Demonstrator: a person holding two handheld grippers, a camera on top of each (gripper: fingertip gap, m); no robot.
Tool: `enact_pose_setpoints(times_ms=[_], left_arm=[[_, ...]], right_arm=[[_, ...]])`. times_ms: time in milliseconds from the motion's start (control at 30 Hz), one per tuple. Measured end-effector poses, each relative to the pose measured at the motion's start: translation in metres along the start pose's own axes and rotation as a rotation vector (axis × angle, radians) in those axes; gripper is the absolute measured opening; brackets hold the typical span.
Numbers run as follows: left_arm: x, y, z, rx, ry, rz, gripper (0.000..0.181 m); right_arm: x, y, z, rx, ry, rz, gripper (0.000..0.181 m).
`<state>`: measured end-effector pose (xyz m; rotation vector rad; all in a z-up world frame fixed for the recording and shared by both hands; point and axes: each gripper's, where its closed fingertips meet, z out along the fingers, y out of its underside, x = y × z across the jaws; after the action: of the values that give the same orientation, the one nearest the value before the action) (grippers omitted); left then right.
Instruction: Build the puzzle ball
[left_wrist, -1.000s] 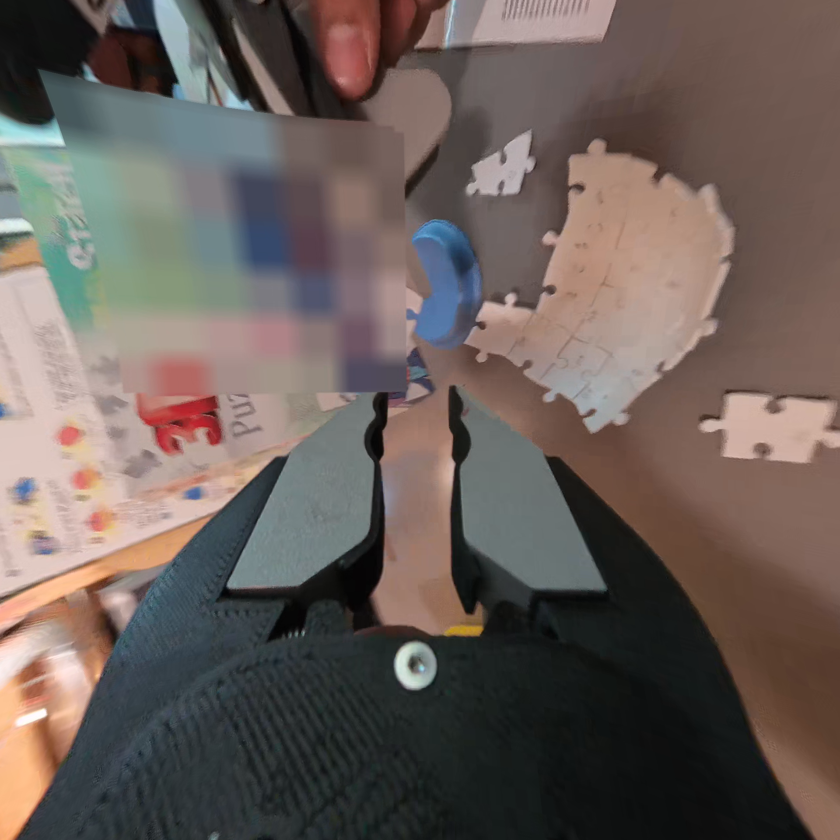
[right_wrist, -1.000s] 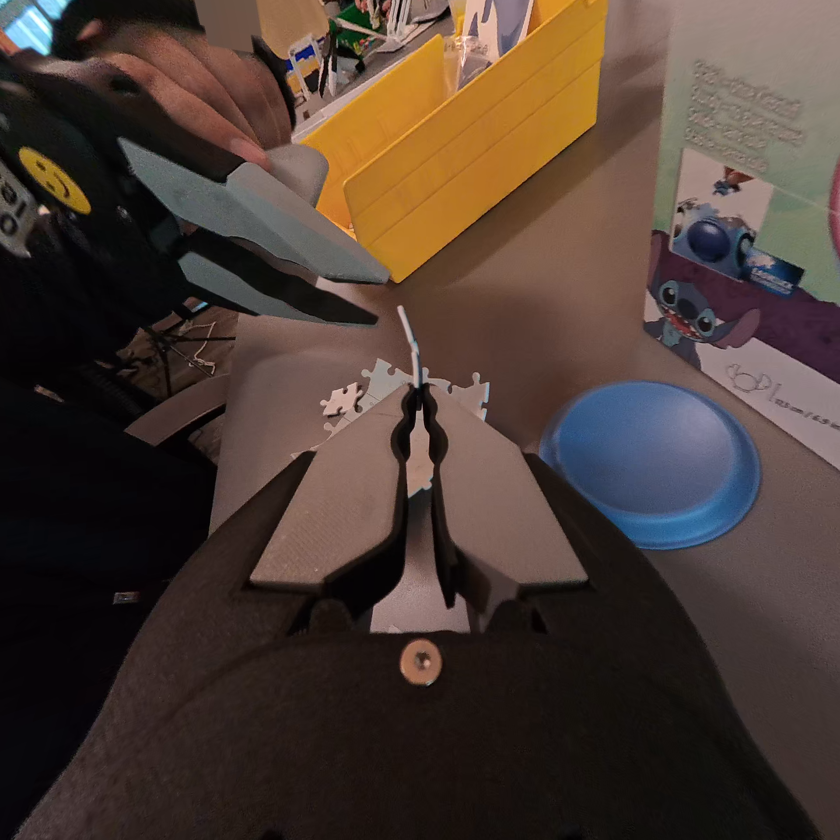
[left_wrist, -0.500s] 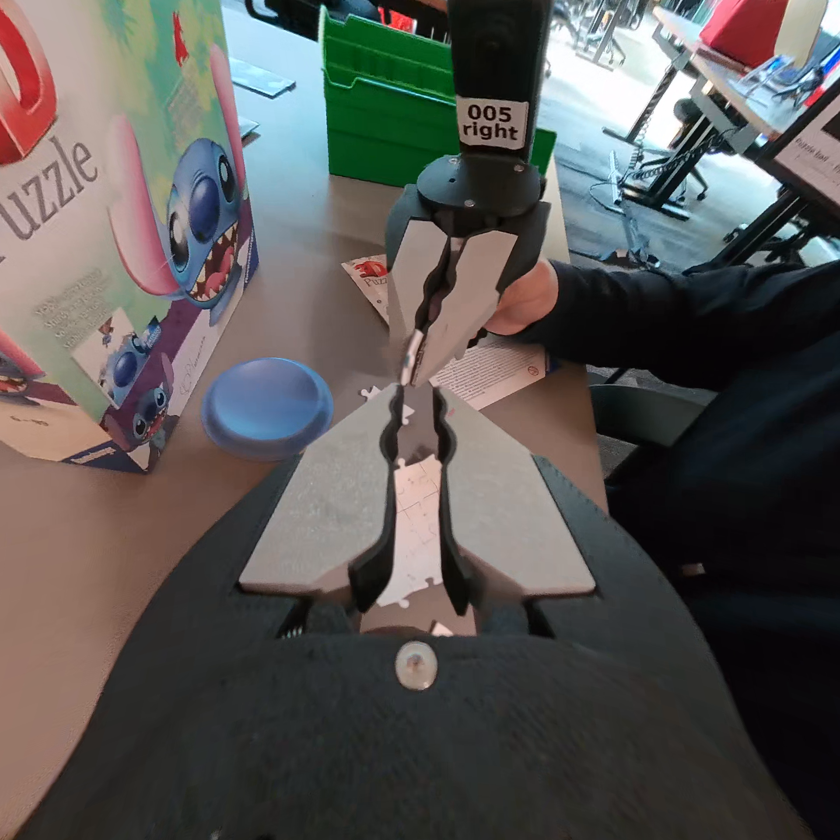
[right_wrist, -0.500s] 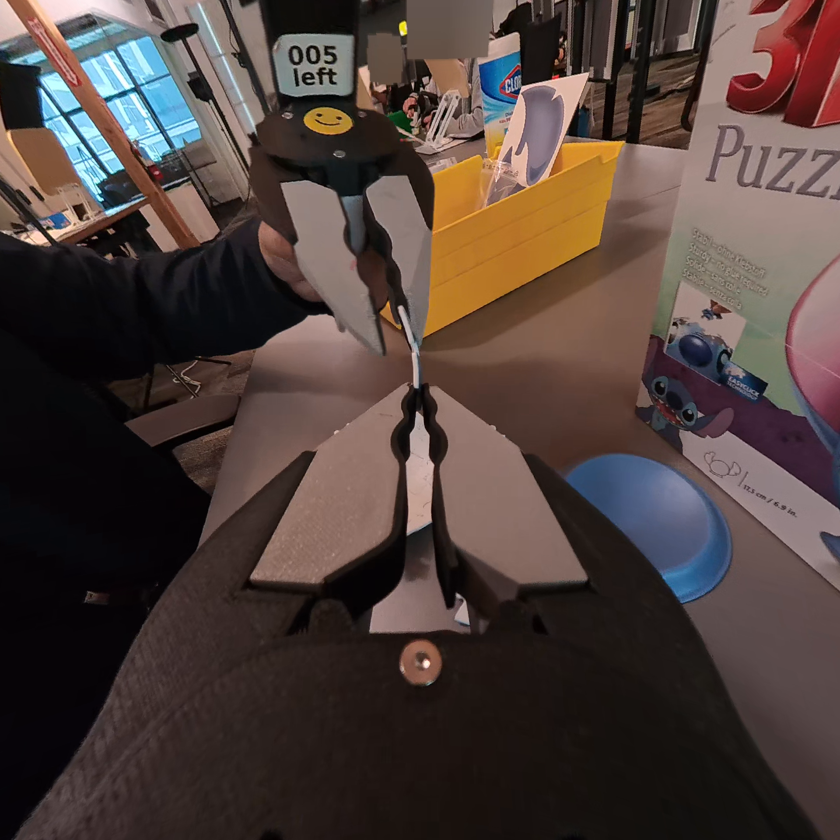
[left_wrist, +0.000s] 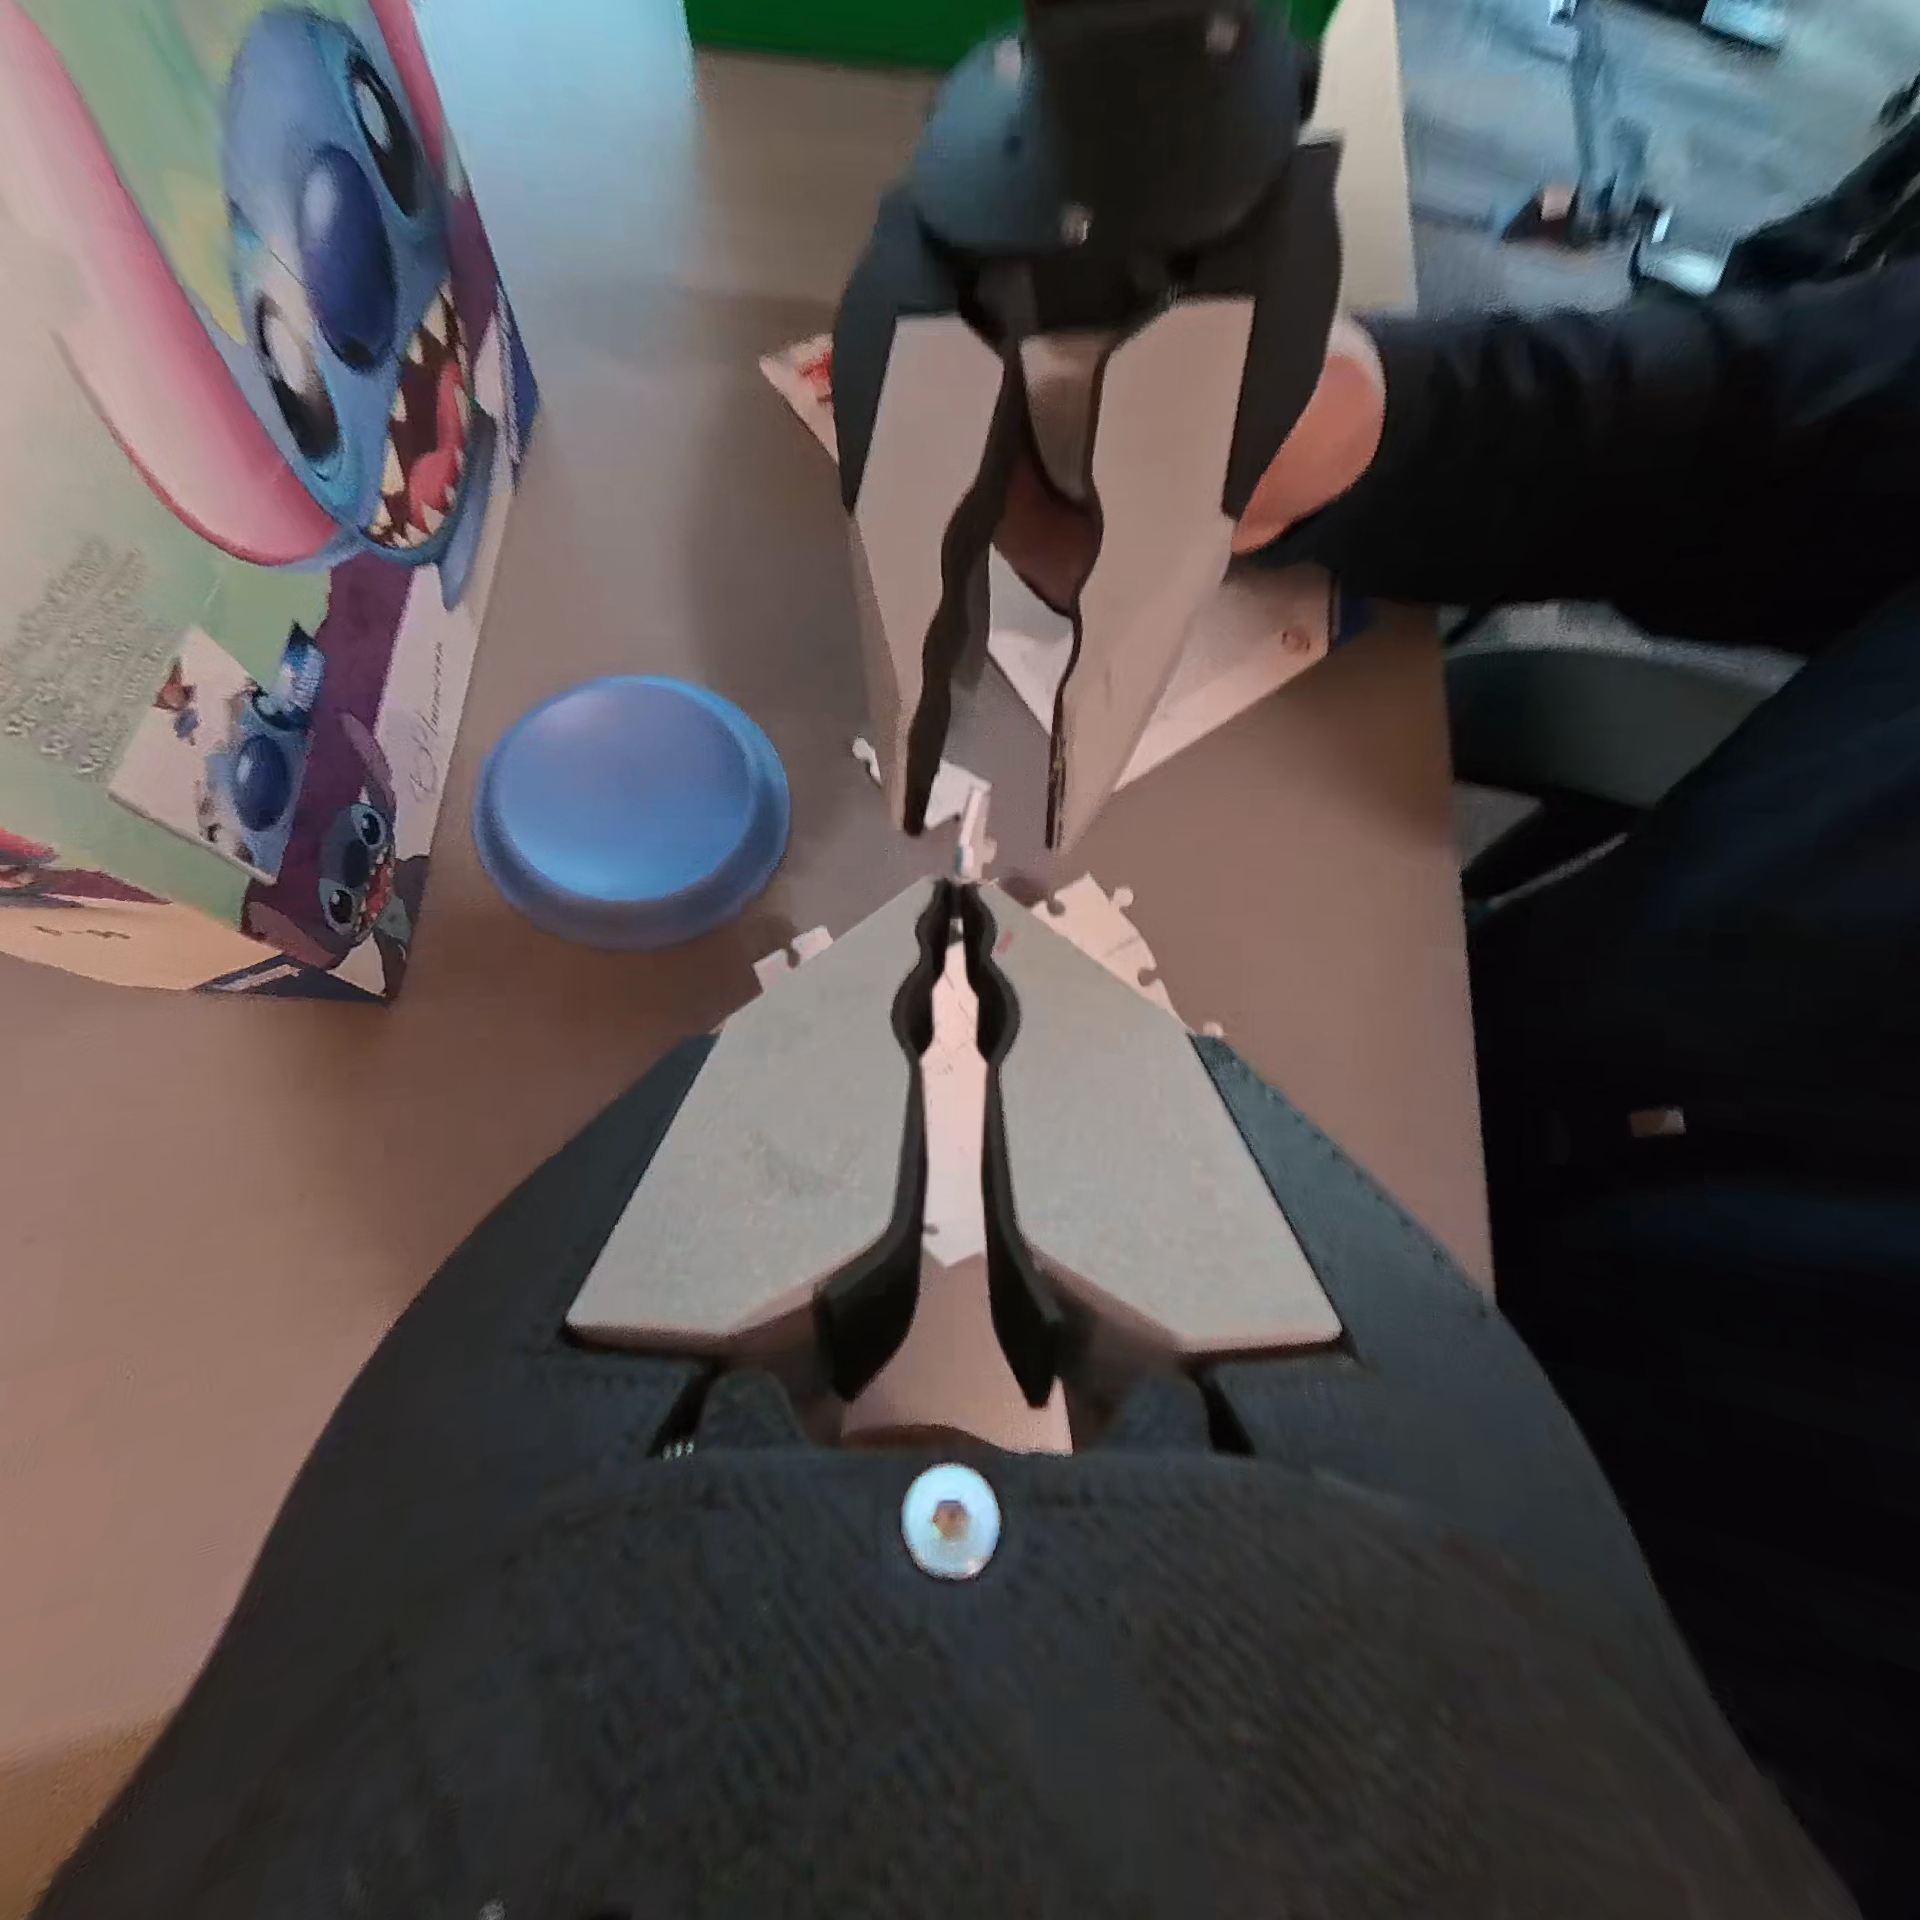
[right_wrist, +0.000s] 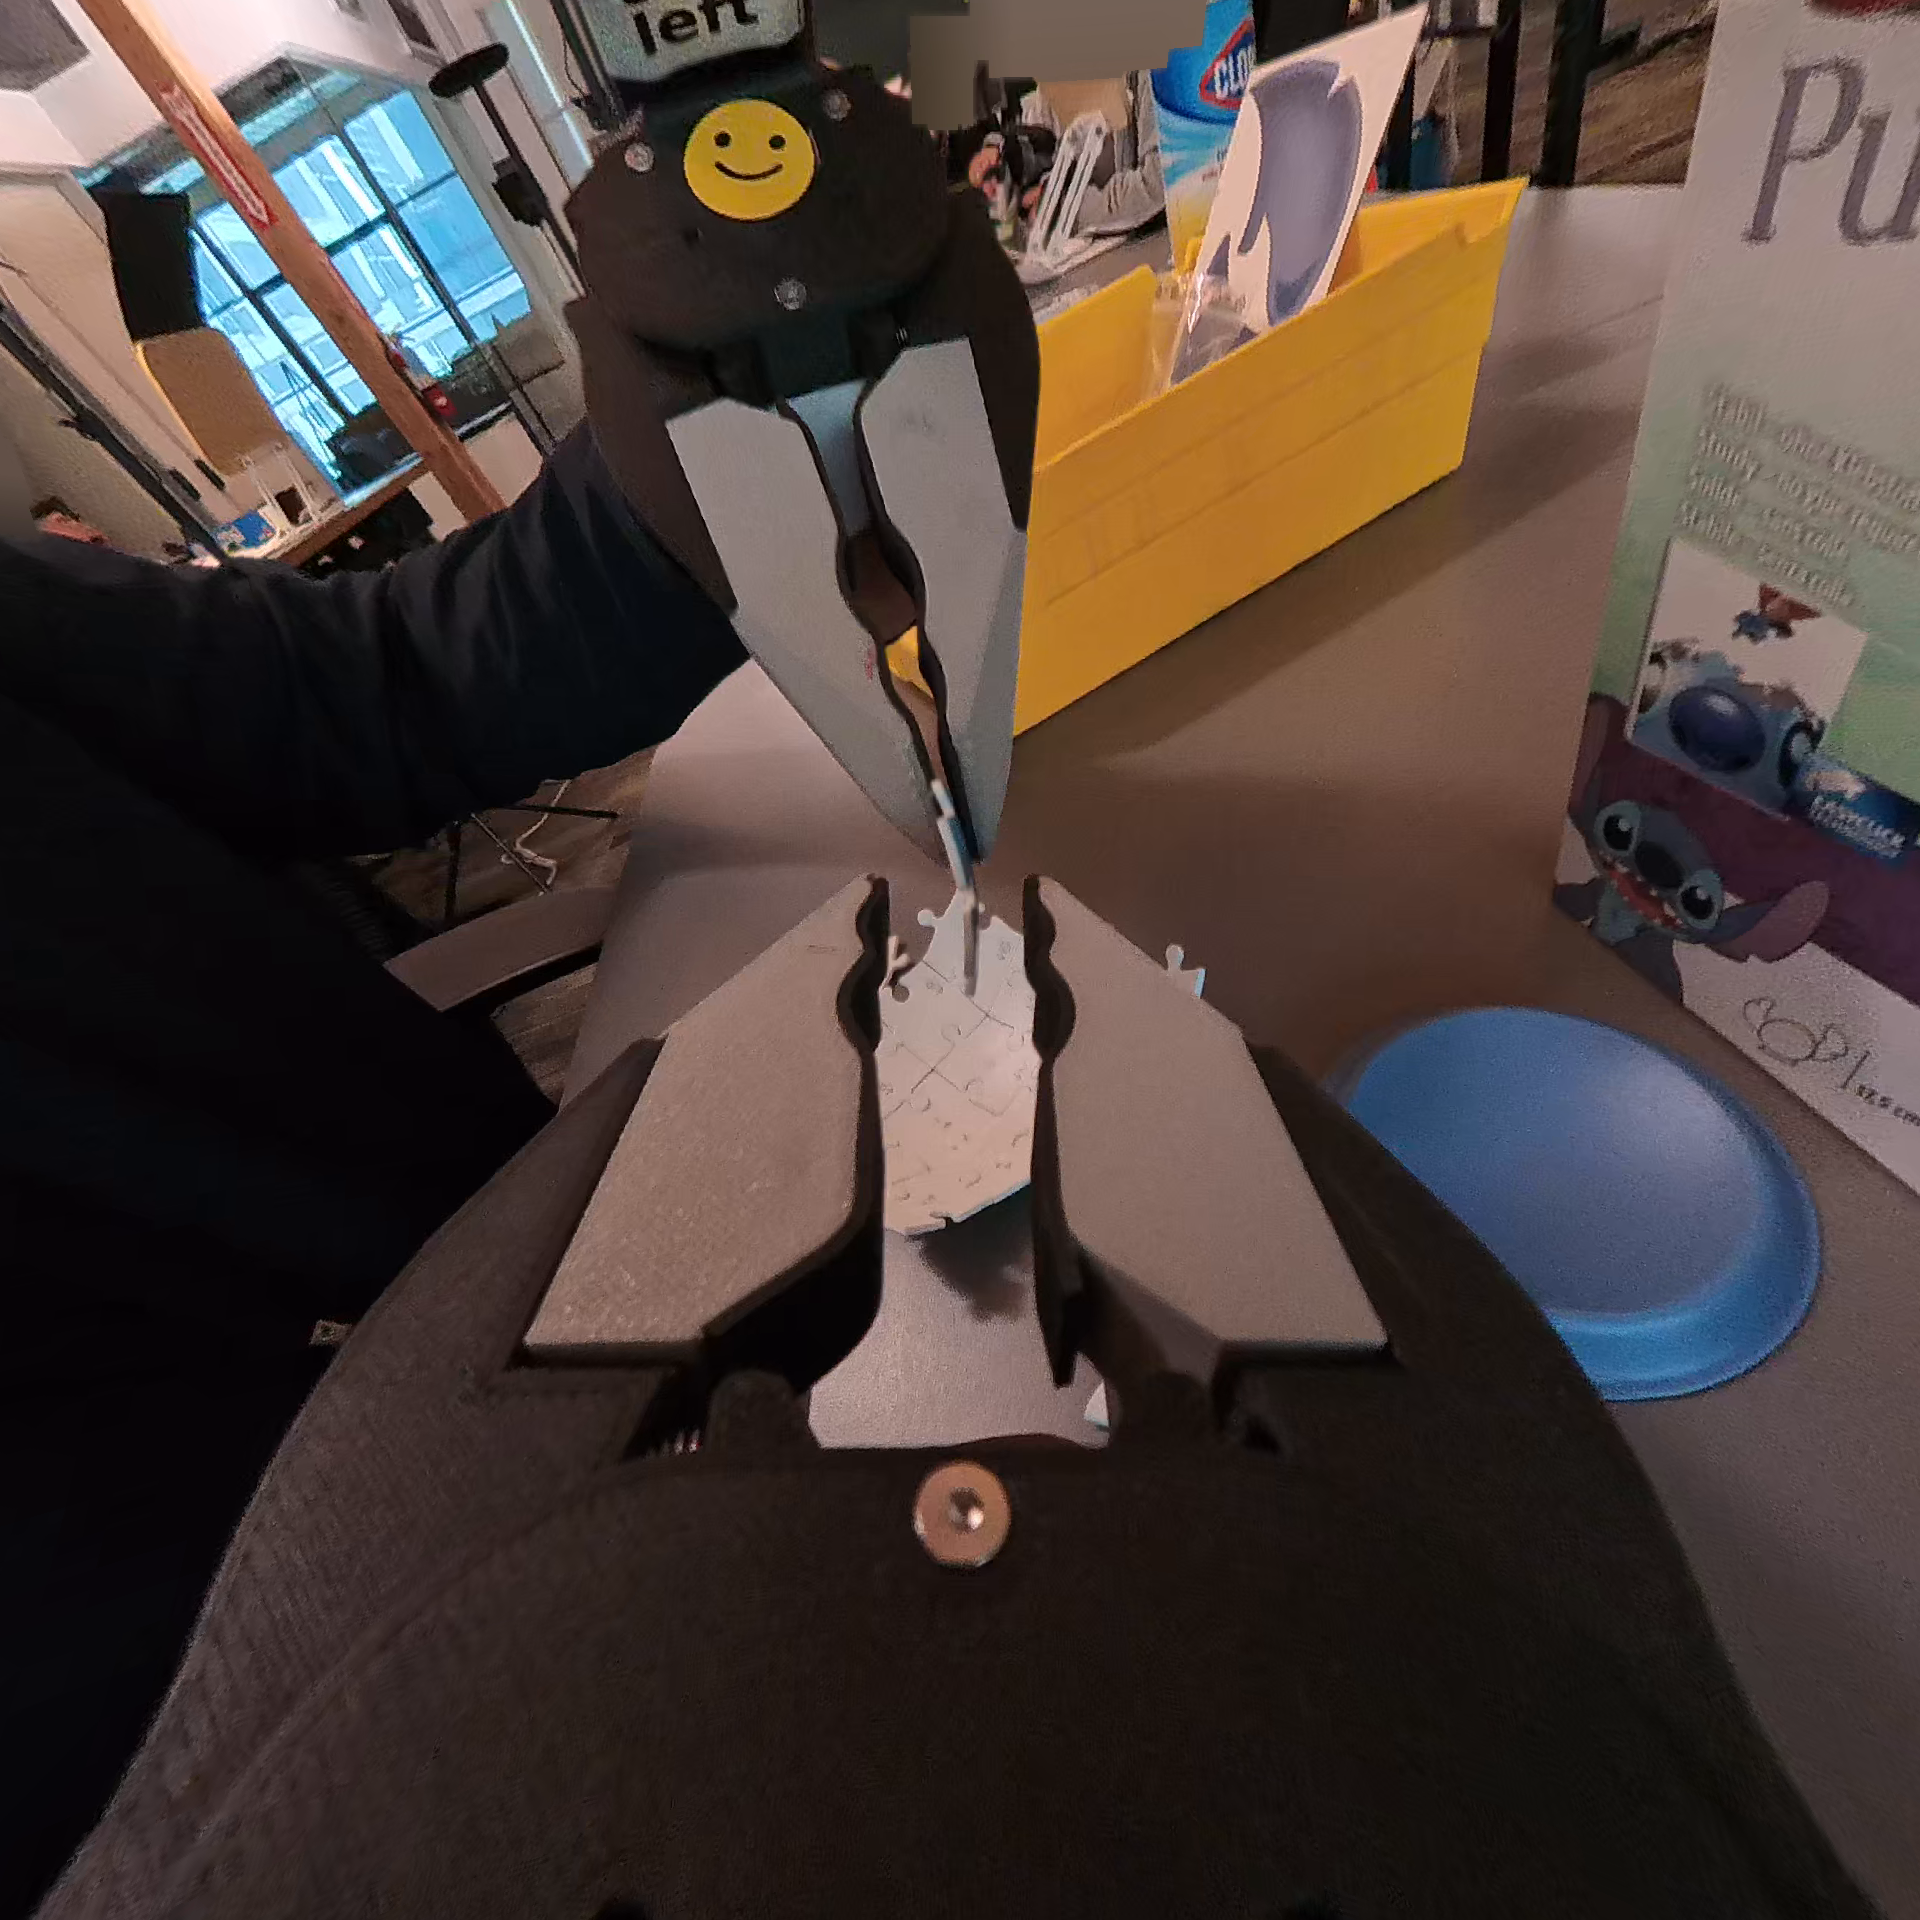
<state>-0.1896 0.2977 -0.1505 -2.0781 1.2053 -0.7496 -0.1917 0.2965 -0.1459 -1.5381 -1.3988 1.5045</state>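
On a grey table (right_wrist: 1299, 831), between a tall puzzle box (left_wrist: 208, 499) and a blue dome stand (left_wrist: 629, 810), two hand-held grippers meet nose to nose above a curved shell (right_wrist: 961, 1091) of joined white puzzle pieces. A yellow bin (right_wrist: 1247, 488) stands farther back in the right wrist view.

The shell, the part-built ball, lies on the table directly under the meeting point, its hollow side up. It shows through the gap of each gripper in that gripper's own view.

The left gripper (left_wrist: 954, 899) has its fingers drawn together on the piece (right_wrist: 958, 842), a thin white and blue tile held on edge. The tile's long axis runs along the line of the left fingers, pointing down and away toward the shell's near rim.

The right gripper (right_wrist: 954, 894) faces it with its fingers spread apart and nothing between them; the tile's free end hangs just ahead of and between its tips.

The left gripper is the nearer to the piece, since it carries it. The coming move looks to turn on lowering the tile edge-first to the shell's rim, which lies straight below. Whether the tile already touches the shell cannot be told.
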Motion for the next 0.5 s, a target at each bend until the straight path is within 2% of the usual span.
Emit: enact_pose_setpoints(times_ms=[100, 167, 300, 433, 500], left_arm=[[0.003, 0.004, 0.006, -0.091, 0.012, 0.048, 0.000], [0.006, 0.008, 0.010, -0.148, 0.017, 0.073, 0.000], [0.006, 0.019, 0.018, -0.262, 0.000, 0.123, 0.001], [0.002, 0.019, 0.020, -0.243, -0.007, 0.090, 0.005], [-0.009, 0.021, 0.017, -0.213, -0.036, 0.048, 0.021]], right_arm=[[-0.002, 0.000, -0.001, 0.001, -0.007, -0.008, 0.015], [-0.004, 0.005, 0.002, -0.024, -0.019, -0.004, 0.004], [0.000, 0.017, 0.006, -0.089, 0.009, -0.014, 0.000], [0.006, 0.020, 0.005, -0.110, 0.041, -0.002, 0.000], [0.013, 0.018, 0.000, -0.093, 0.072, 0.022, 0.000]])
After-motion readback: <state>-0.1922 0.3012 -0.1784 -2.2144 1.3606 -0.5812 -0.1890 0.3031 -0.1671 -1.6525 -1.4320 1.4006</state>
